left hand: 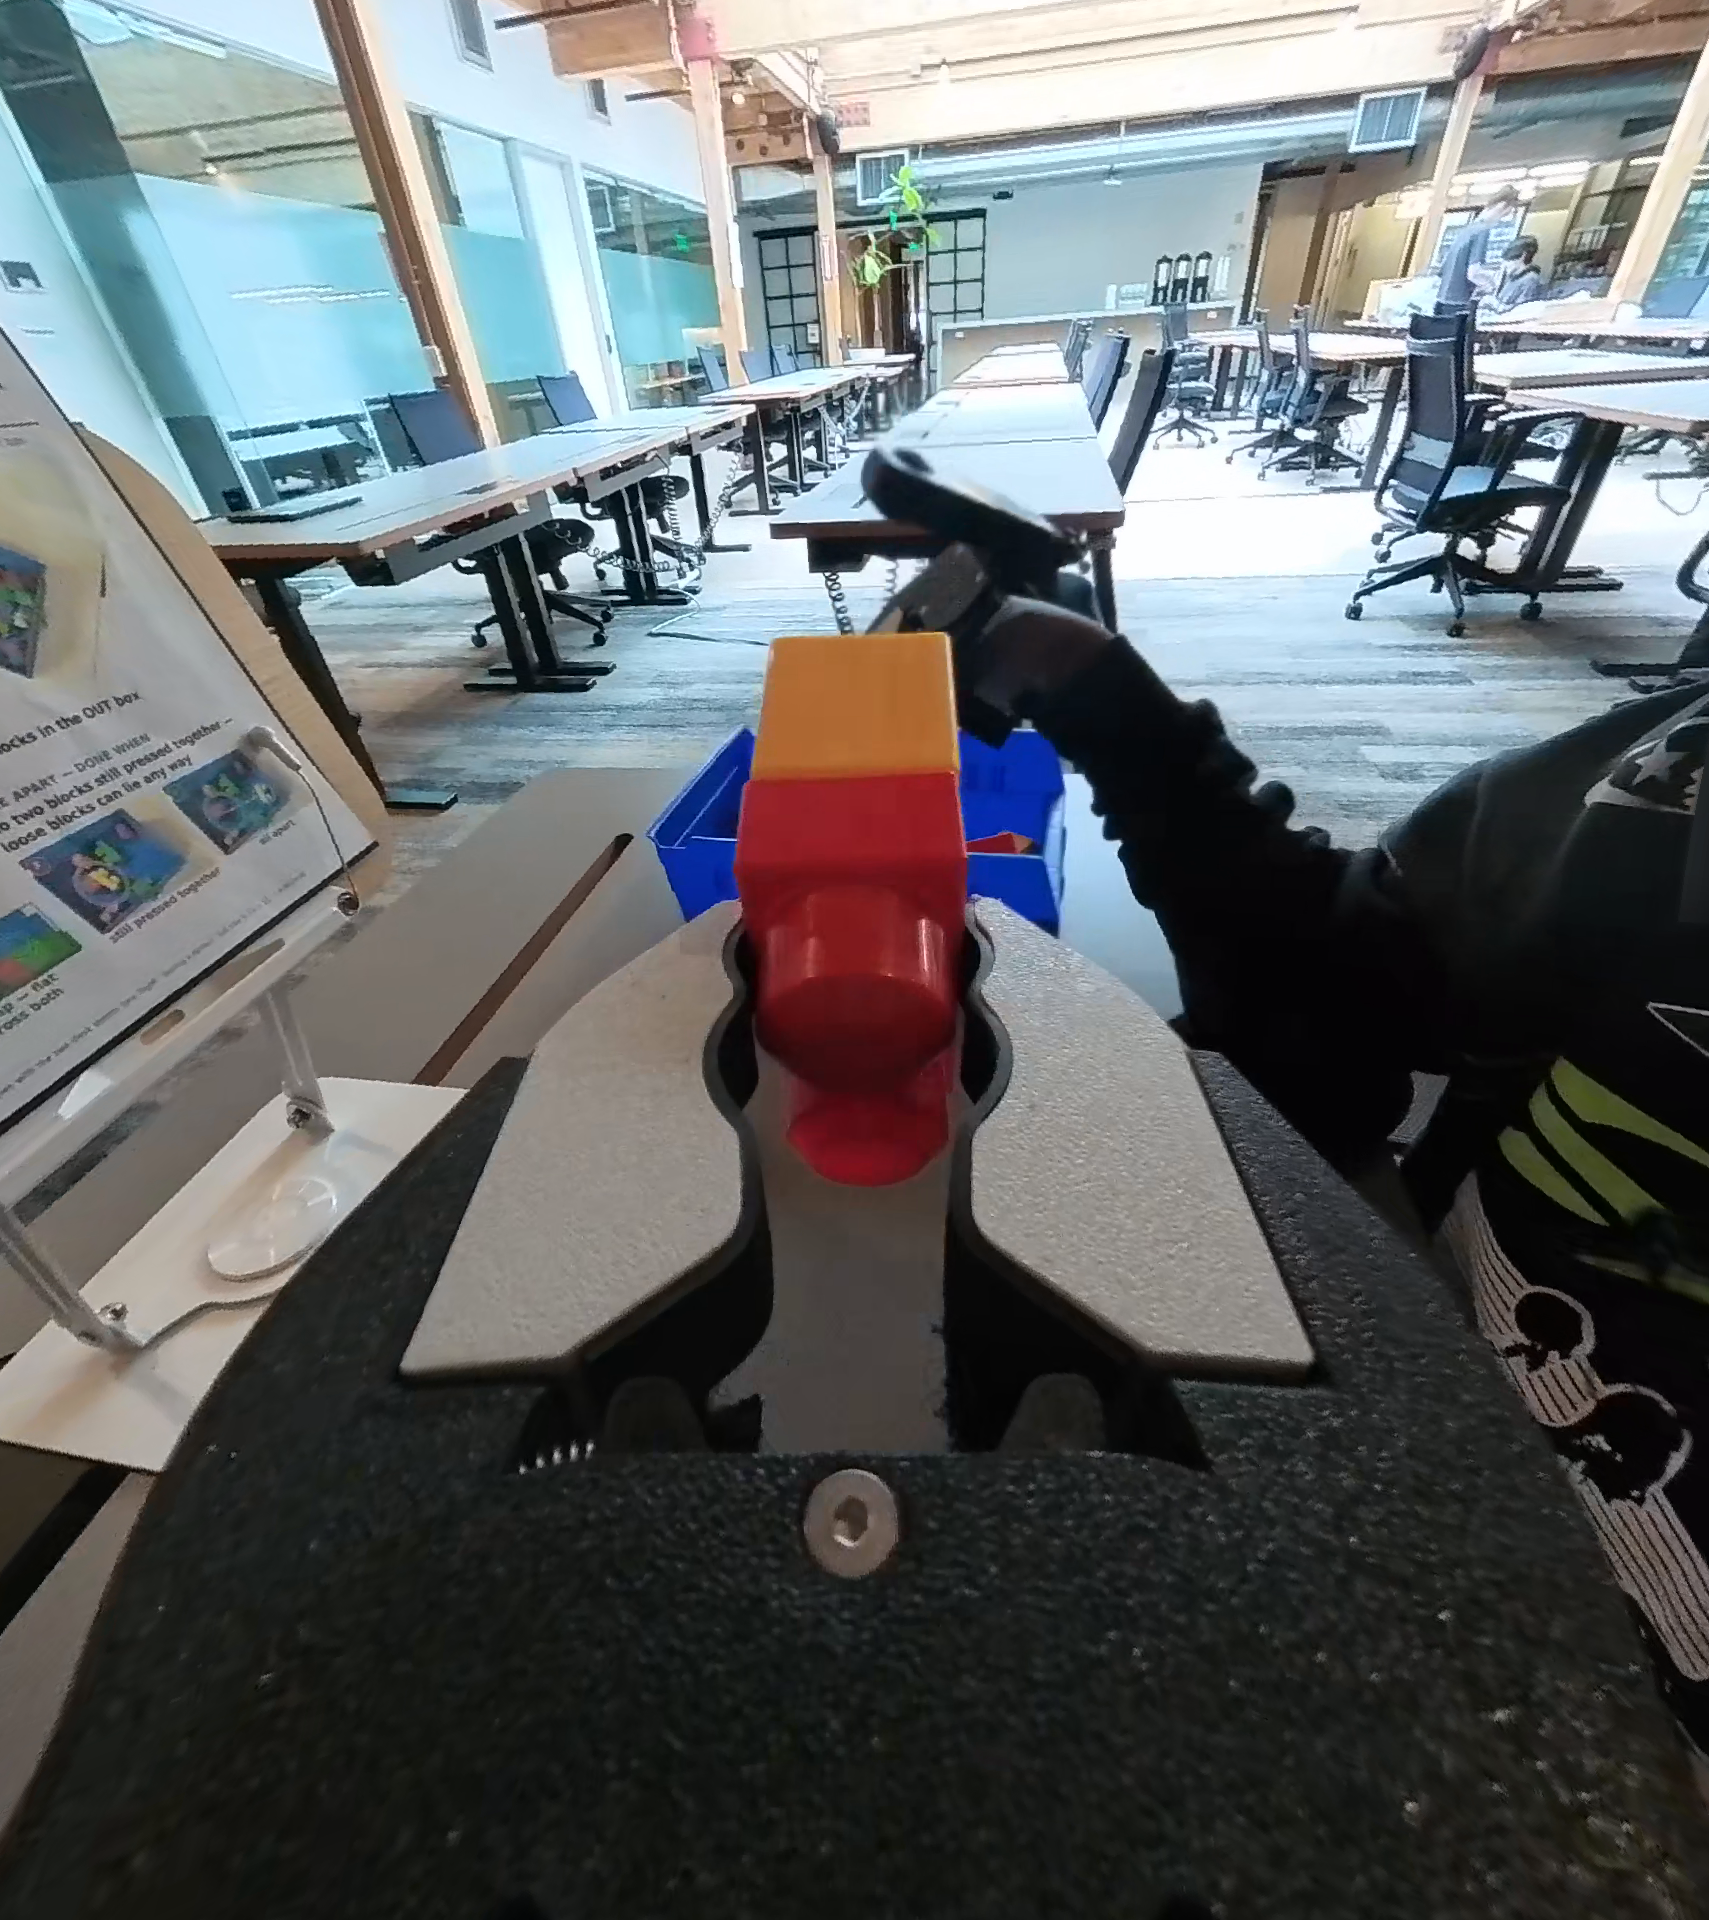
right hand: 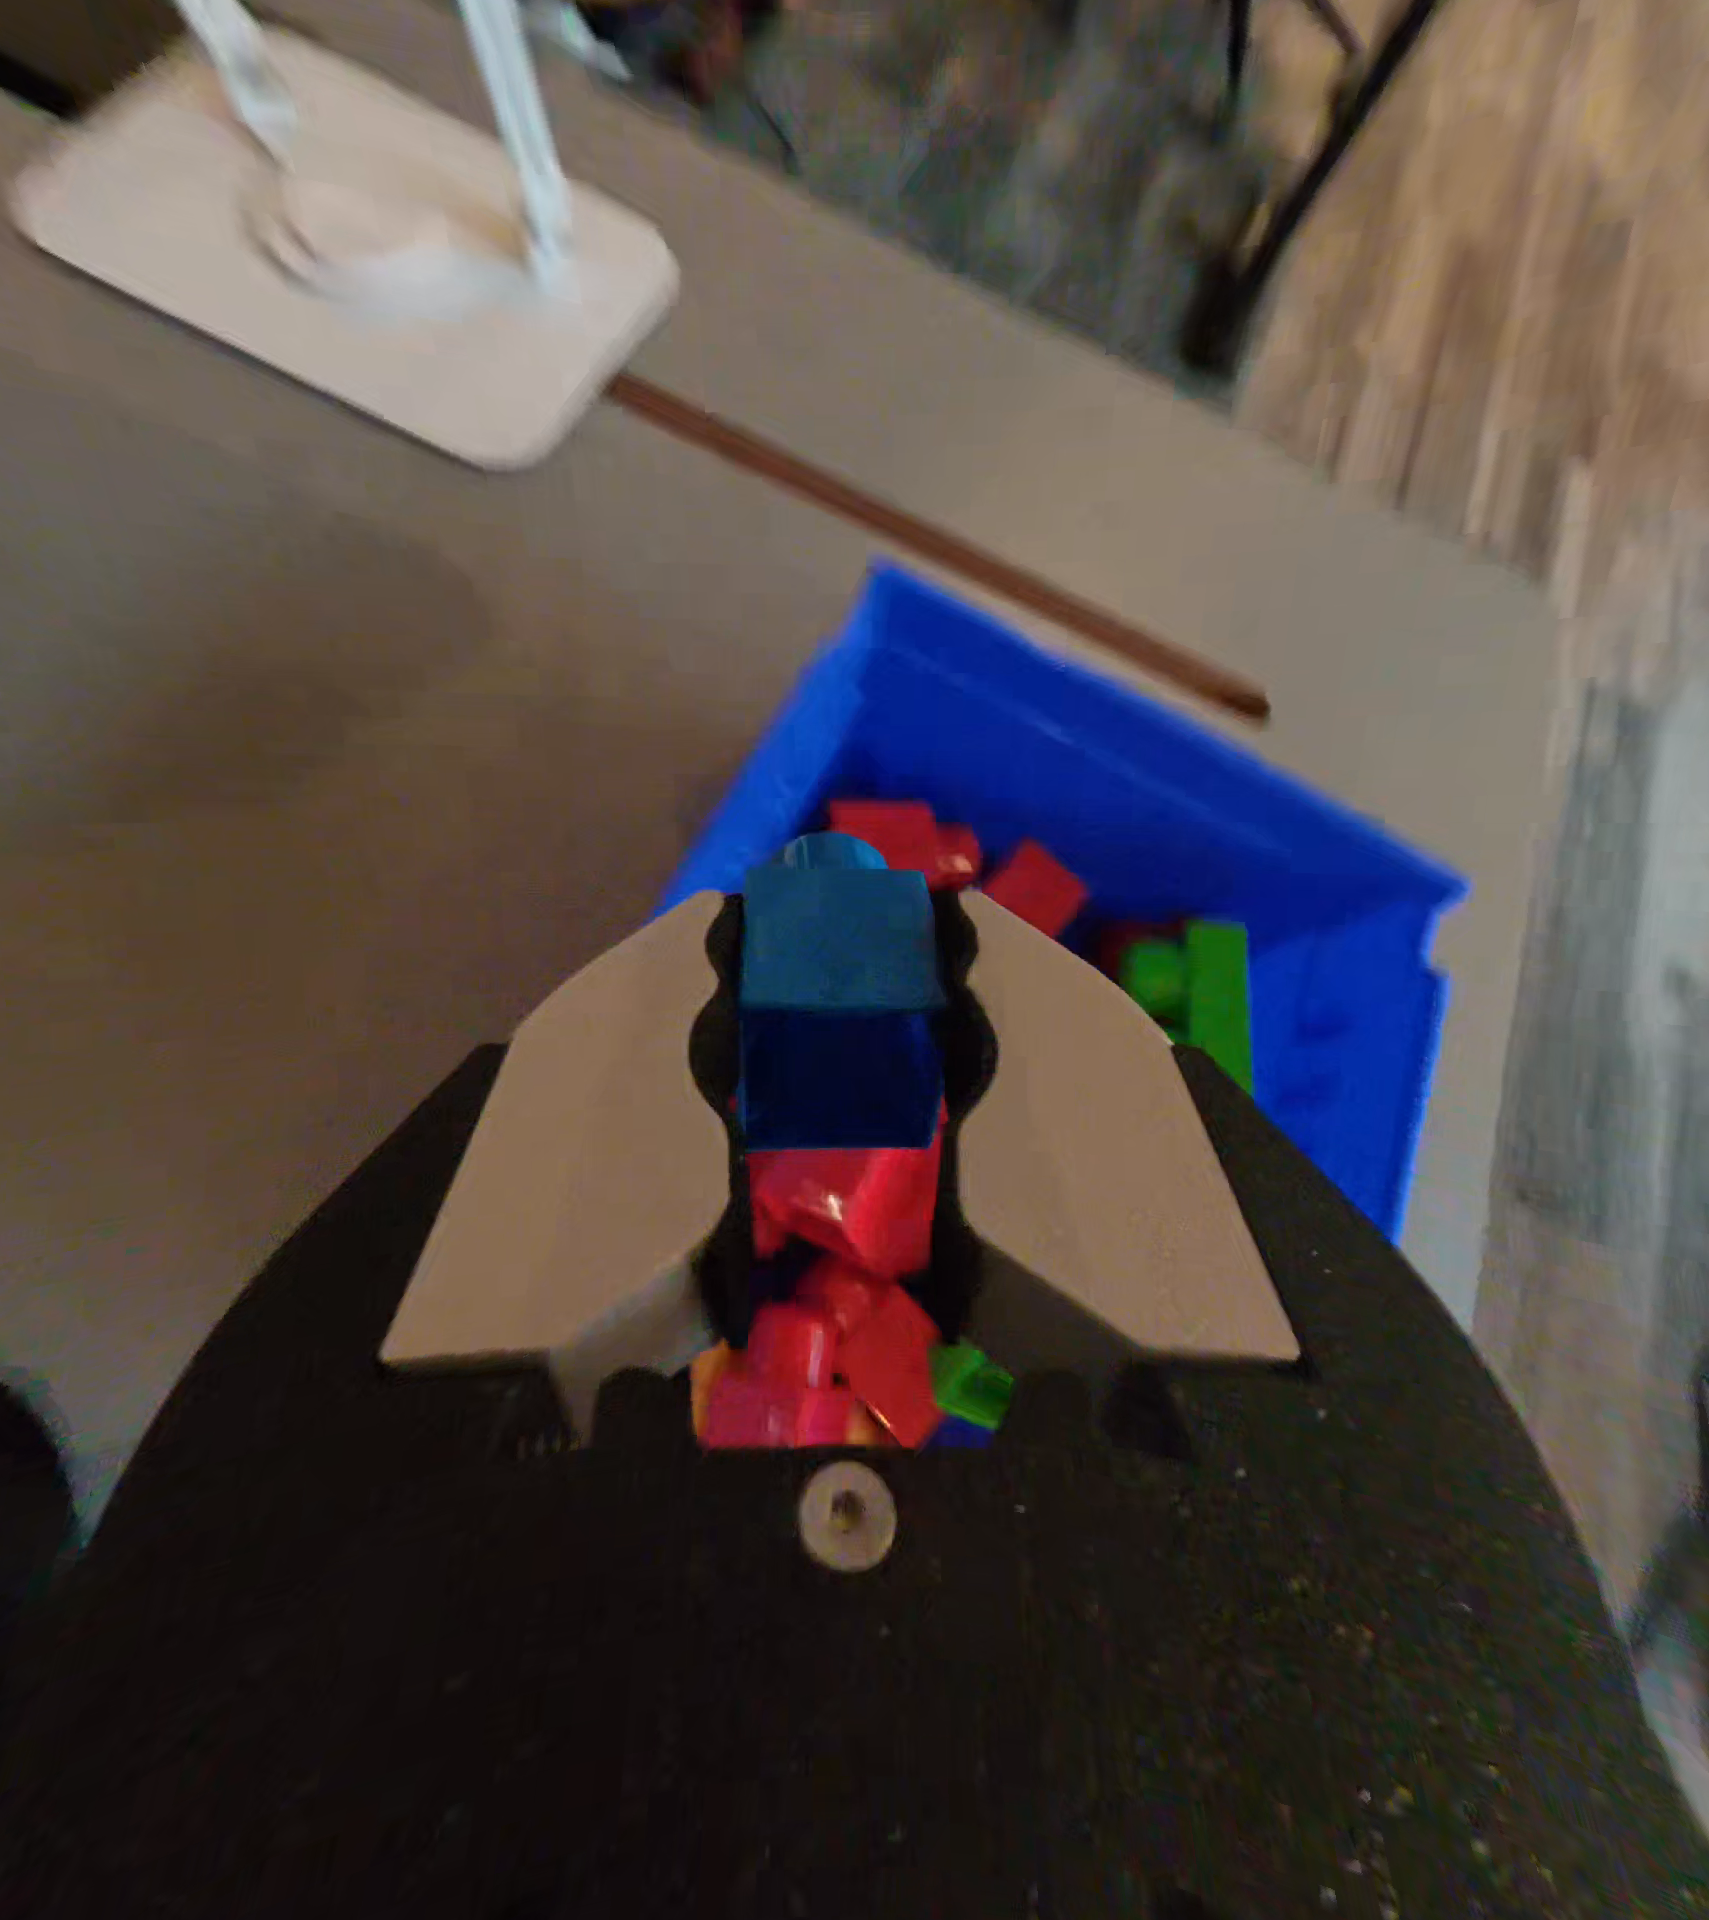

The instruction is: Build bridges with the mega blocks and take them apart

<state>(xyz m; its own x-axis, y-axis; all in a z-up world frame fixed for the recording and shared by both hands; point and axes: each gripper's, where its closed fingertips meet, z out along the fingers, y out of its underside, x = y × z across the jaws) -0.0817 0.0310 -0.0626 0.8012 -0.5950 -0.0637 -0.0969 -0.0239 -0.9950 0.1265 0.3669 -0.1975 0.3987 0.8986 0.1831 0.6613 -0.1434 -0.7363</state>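
Above the blue bin, the right claw is pinching a blue block and looking down on the red blocks and green blocks piling inside it. Nearer the left, the left claw is pinching a red block with an orange block pressed onto its far end, the bin sitting beyond on the counter. If the red block's round stud is what the claw is pinching, the pair is risking twisting loose, and the blue block is risking dropping outside the bin if let go while the claw is moving.
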